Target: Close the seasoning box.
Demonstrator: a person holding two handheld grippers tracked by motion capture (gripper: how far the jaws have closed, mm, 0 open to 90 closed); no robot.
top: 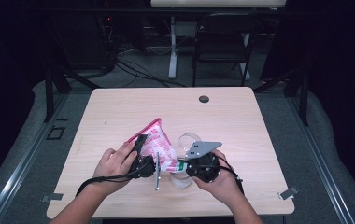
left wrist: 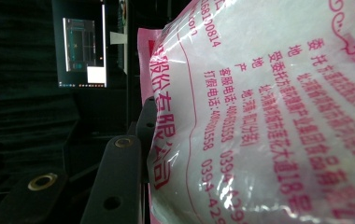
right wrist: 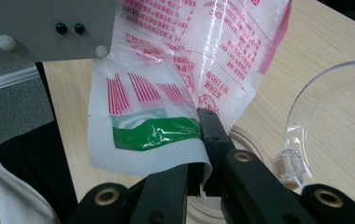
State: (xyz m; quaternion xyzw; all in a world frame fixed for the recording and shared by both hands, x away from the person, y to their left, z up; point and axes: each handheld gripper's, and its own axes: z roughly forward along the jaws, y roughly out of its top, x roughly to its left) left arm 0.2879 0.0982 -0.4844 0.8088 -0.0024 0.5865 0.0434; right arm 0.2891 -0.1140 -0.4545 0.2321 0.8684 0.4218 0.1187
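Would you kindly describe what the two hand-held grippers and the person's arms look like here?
Both grippers are black. The left gripper trails a black cable across the table and carries a slim metal bar. The right gripper has a round black body topped by a grey three-cornered plate. Up close, the jaws are matt black bars with brass-coloured rivets. The forearms are bare, no sleeves visible.

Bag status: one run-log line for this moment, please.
bag: held off table | left claw: gripping body | right claw: pinching corner | clear cup: beside, untouched
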